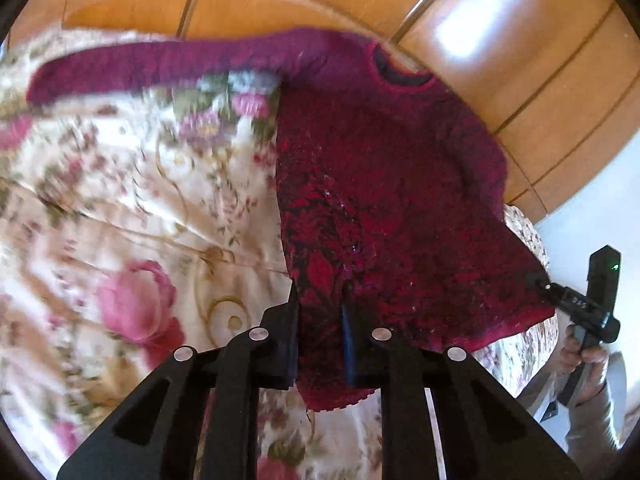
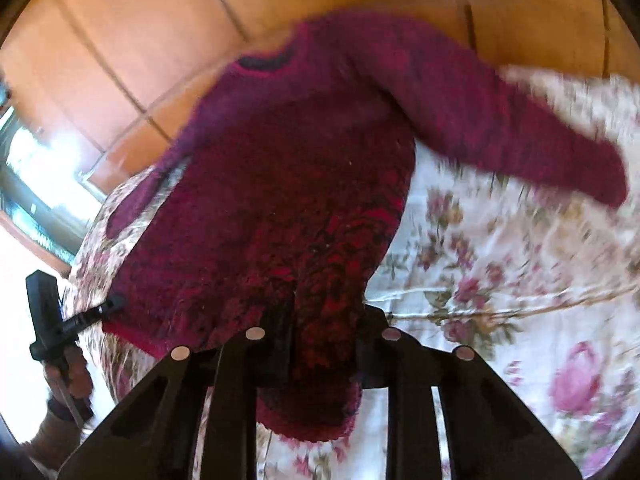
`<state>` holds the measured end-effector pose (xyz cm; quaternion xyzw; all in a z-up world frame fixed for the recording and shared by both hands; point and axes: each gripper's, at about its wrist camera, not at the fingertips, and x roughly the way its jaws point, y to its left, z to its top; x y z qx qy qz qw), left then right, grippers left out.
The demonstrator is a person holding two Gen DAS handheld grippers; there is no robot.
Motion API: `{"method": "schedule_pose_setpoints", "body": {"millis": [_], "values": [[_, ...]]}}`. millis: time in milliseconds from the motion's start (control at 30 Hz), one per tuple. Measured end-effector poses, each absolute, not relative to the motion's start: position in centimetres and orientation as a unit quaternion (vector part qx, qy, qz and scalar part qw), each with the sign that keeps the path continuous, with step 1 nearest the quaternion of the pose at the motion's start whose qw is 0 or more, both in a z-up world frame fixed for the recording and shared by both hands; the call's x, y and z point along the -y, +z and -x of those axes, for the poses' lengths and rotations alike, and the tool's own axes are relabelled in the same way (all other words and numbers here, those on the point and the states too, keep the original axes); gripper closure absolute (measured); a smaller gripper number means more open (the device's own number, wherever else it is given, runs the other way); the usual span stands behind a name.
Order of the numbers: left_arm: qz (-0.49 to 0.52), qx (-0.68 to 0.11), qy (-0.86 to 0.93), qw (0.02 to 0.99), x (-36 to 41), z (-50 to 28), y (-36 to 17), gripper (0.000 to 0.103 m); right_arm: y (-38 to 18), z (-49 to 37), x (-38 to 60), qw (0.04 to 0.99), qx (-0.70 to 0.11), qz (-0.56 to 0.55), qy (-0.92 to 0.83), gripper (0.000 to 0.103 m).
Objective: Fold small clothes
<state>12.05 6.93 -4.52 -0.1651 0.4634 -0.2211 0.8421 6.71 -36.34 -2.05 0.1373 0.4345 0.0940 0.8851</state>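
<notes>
Both claws, left (image 1: 320, 300) and right (image 2: 325, 312), pinch the hem of a fuzzy magenta sweater (image 1: 380, 184) with red-black patterning.

Cream bedsheet with pink rose and green leaf print (image 1: 132, 208), wrinkled, blurred in places. Behind it glossy orange-brown wooden panels with dark seams (image 1: 520, 60). Bright window with frame (image 2: 36, 184) at left edge.

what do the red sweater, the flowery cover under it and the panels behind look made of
Sweater: seems a fuzzy wool-like knit, matte, with looped texture and a ribbed hem. Flowery cover: looks like thin woven cloth, slightly glossy, creased. Panels: likely varnished wood or veneer, given the orange tone and bright glare.
</notes>
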Motion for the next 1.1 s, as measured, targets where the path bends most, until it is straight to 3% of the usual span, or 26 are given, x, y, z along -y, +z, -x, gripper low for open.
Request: {"method": "schedule_pose_setpoints", "body": {"millis": [167,400,433,467,500,567,633,767,1000,1033,1100], "values": [[0.172,-0.448,-0.245,0.842,-8.6,-7.5,-2.2,0.087,-1.1,-1.7,35.7,0.883,-0.443,-0.109,0.112,0.084],[0.162,-0.503,-0.232,0.817,-9.3,-1.4,-6.2,0.086,-7.6,2.4,35.3,0.835,-0.530,-0.101,0.106,0.083],[0.167,-0.508,-0.235,0.811,-9.3,-1.6,-6.7,0.083,-8.0,2.2,35.3,0.831,-0.536,-0.105,0.103,0.073],[0.175,-0.507,-0.231,0.811,-9.6,-1.7,-6.9,0.079,-8.3,1.8,35.6,0.829,-0.541,-0.107,0.093,0.057],[0.188,-0.502,-0.221,0.815,-10.0,-2.0,-6.9,0.077,-8.2,1.4,35.7,0.830,-0.541,-0.102,0.085,0.051],[0.209,-0.494,-0.196,0.821,-11.5,-3.1,-6.5,0.059,-7.1,0.4,36.0,0.842,-0.529,-0.084,0.067,0.032],[0.226,-0.479,-0.148,0.835,-13.6,-4.7,-6.1,0.053,-5.3,-0.7,35.7,0.862,-0.499,-0.070,0.059,0.020],[0.277,-0.478,-0.041,0.832,-18.4,-8.0,-6.7,0.053,-3.7,-4.0,33.3,0.889,-0.450,-0.057,0.070,0.011],[0.366,-0.442,0.055,0.817,-25.5,-12.6,-6.5,0.052,-6.0,-11.1,24.6,0.887,-0.444,-0.011,0.125,0.011],[0.369,-0.433,0.061,0.820,-26.4,-13.1,-6.1,0.045,-6.4,-12.0,23.3,0.887,-0.443,0.008,0.127,0.011],[0.377,-0.420,0.081,0.821,-27.7,-14.1,-6.0,0.044,-7.5,-11.6,22.0,0.889,-0.438,0.031,0.127,0.011]]}}
